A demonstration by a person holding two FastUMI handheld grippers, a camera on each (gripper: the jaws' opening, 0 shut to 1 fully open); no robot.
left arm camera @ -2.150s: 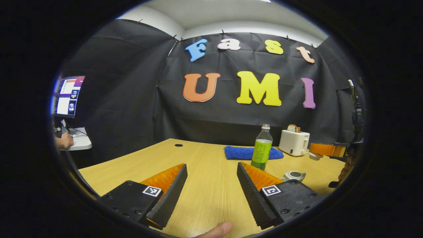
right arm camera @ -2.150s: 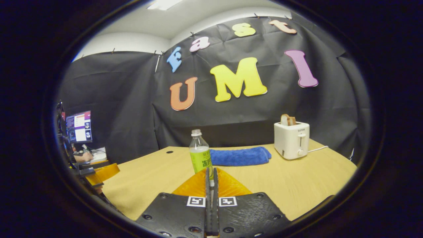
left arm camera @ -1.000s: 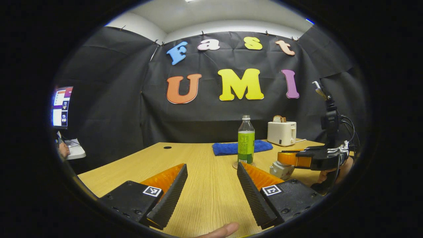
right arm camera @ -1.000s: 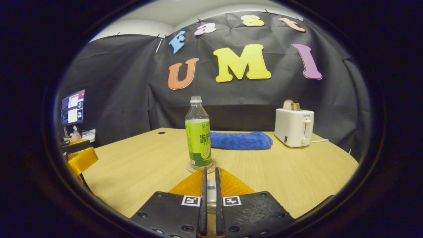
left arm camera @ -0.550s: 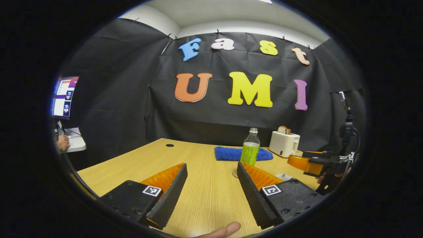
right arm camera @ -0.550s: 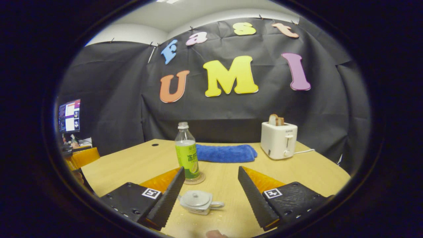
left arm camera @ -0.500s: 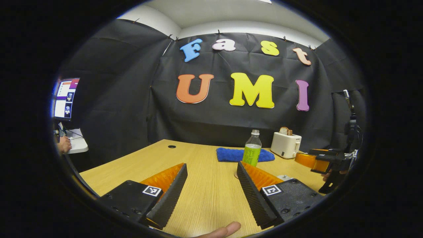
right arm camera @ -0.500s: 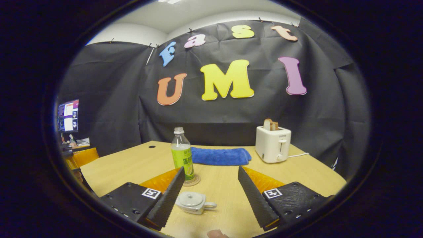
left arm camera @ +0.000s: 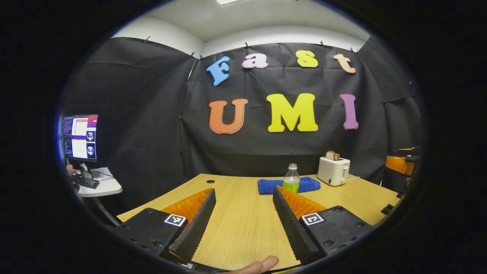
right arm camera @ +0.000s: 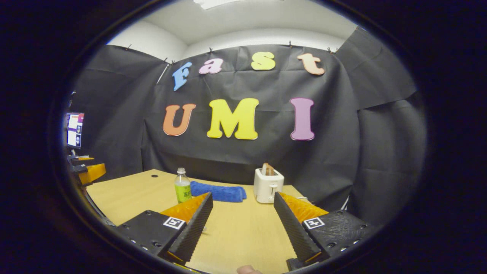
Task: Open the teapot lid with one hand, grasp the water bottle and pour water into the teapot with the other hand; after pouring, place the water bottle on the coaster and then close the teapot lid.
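Both grippers are up and back from the wooden table [left arm camera: 236,224] here. The left gripper [left arm camera: 243,224] has its jaws spread wide with nothing between them, and the right gripper [right arm camera: 243,228] is released and empty too.

The green-labelled water bottle [left arm camera: 292,183] stands upright at about one o'clock in the left gripper view, just in front of the blue towel [left arm camera: 266,186]. In the right gripper view it sits at eleven o'clock [right arm camera: 182,191], with the white toaster [right arm camera: 267,185] at twelve. I cannot make out the coaster under the bottle, and I cannot tell where the teapot sits.

By my reading the job is wrapped up and this is the retreat. To do that well, pull straight back and keep the open fingers high, well apart from the bottle, since a tall narrow bottle looks easy to topple.
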